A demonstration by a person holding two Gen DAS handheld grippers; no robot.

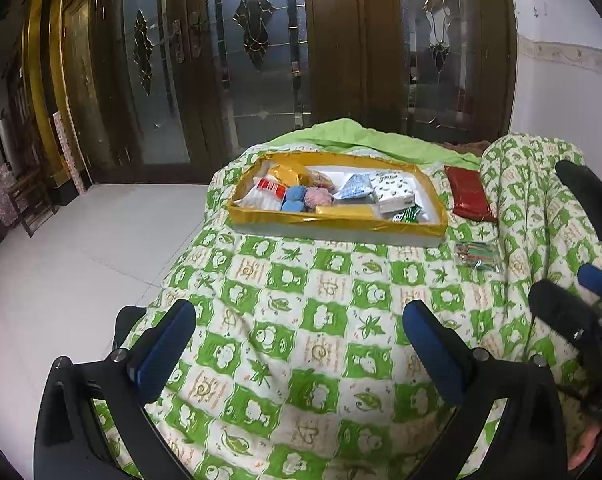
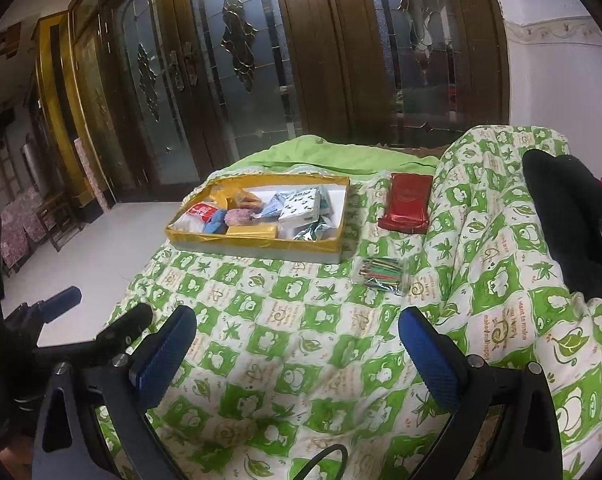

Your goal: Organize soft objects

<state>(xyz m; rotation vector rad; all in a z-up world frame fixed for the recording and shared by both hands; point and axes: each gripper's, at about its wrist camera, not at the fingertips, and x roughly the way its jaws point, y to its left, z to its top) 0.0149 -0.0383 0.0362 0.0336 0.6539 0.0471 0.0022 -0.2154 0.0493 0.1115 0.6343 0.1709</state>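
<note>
Jaws of your left gripper [image 1: 301, 340] and right gripper [image 2: 297, 344] gape empty above the quilt [image 1: 301, 360]. Ahead, the tray [image 1: 333, 226] holds soft items; red pouch [image 2: 407, 204] and sticks [image 2: 383, 276] lie right.
</note>
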